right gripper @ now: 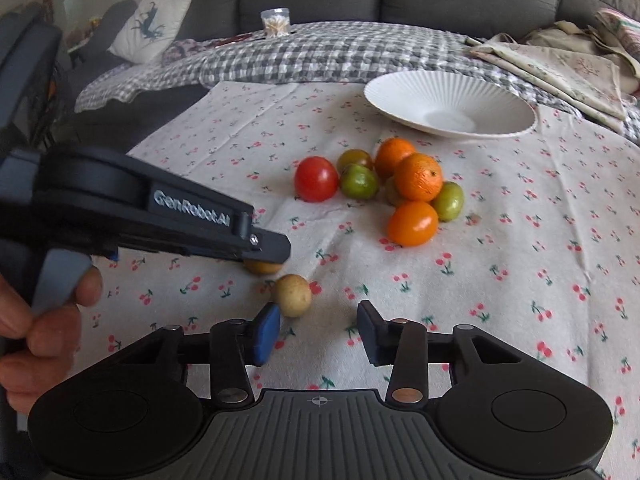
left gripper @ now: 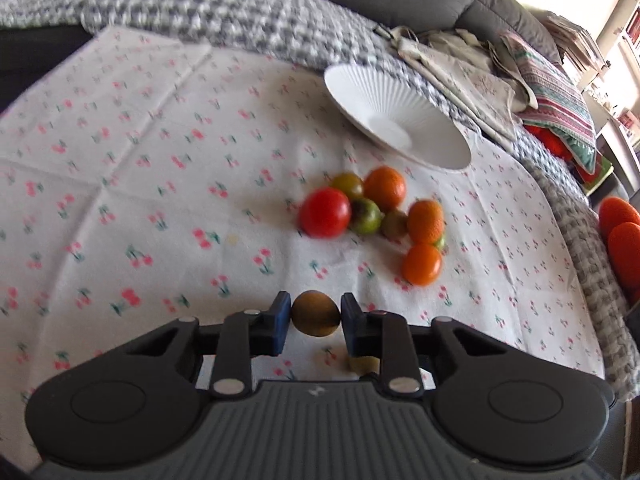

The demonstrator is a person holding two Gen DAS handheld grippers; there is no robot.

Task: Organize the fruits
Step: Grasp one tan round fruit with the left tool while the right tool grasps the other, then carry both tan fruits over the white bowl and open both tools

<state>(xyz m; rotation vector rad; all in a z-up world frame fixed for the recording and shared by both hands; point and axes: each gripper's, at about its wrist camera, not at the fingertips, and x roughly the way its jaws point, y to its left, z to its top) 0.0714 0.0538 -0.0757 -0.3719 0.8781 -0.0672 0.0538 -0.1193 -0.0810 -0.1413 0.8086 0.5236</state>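
My left gripper (left gripper: 316, 314) is shut on a small brown round fruit (left gripper: 316, 313) and holds it just above the cloth; it also shows in the right wrist view (right gripper: 262, 266), seen from the side. My right gripper (right gripper: 318, 330) is open and empty. A pale tan round fruit (right gripper: 293, 295) lies on the cloth just ahead of its left finger. A cluster of fruit lies further ahead: a red tomato (right gripper: 316, 179), green tomatoes (right gripper: 359, 181), an orange (right gripper: 418, 177) and an orange tomato (right gripper: 412, 223). A white ribbed plate (right gripper: 404, 96) stands empty beyond them.
The cherry-print cloth (right gripper: 520, 240) lies over a grey checked blanket (right gripper: 320, 54) before a dark sofa. Folded fabrics (right gripper: 560, 64) lie at the back right, a small jar (right gripper: 275, 22) at the back. Orange objects (left gripper: 622, 236) sit past the right edge.
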